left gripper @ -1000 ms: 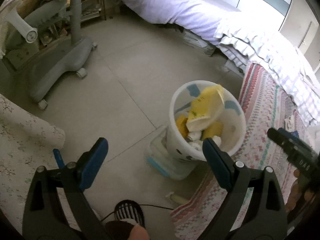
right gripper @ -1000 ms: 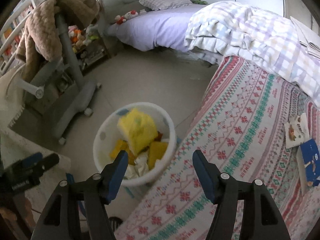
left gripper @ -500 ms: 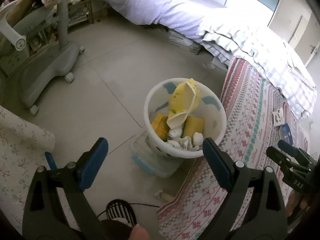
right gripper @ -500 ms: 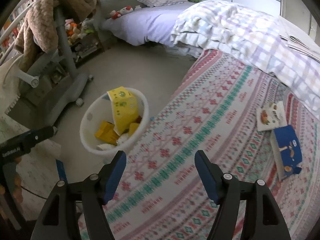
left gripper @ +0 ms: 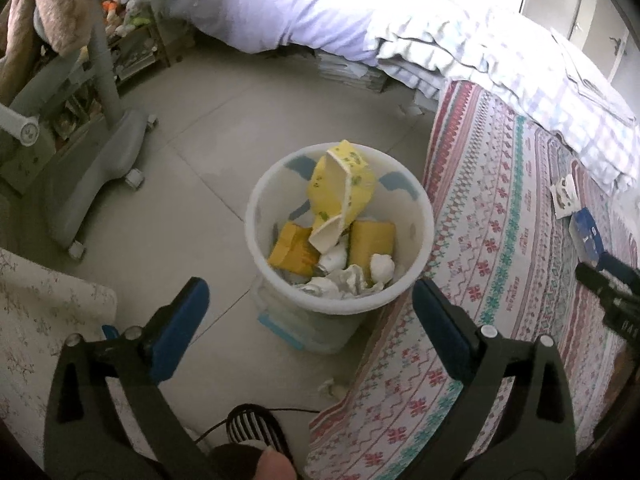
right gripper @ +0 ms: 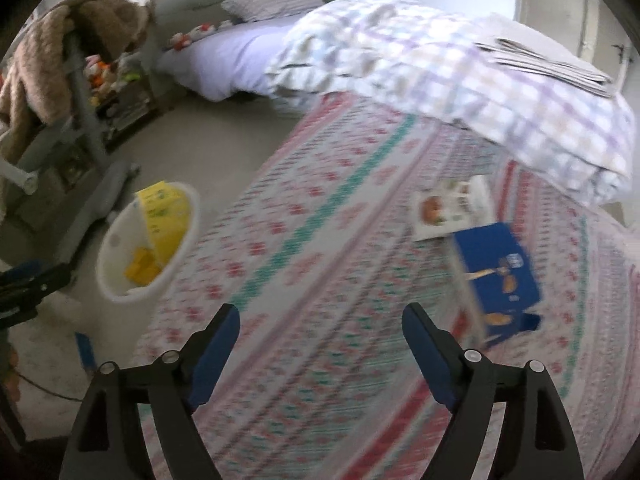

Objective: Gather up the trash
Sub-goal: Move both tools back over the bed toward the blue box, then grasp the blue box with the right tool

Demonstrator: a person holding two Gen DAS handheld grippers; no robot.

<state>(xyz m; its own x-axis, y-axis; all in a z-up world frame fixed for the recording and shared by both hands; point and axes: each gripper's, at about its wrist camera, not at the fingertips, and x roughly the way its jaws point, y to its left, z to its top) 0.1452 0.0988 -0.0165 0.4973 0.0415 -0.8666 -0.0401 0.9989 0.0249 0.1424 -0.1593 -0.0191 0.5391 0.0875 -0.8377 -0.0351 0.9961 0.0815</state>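
Left gripper (left gripper: 306,300): blue-padded jaws spread wide with nothing between them, held above the floor in front of the bin.
Right gripper (right gripper: 320,324): blue-padded jaws also spread wide and empty, held over the patterned red, green and white bedspread (right gripper: 320,248).
Bin: a round white plastic trash bin (left gripper: 416,276) stands on the grey tiled floor (left gripper: 224,120), just beside the bedspread's edge.
Bin contents: a yellow crumpled carton (left gripper: 344,184), yellow boxes and white crumpled paper.
Left view only: a small white paper scrap (left gripper: 330,389) on the floor near the bin's base.
Right view only, blurred: a blue cardboard box (right gripper: 496,272) lying on the bedspread, a white printed leaflet (right gripper: 448,208) touching it.
Change from a second ago: the right gripper has swung from above the bin to over the bedspread, and the blue box now sits nearer its jaws.
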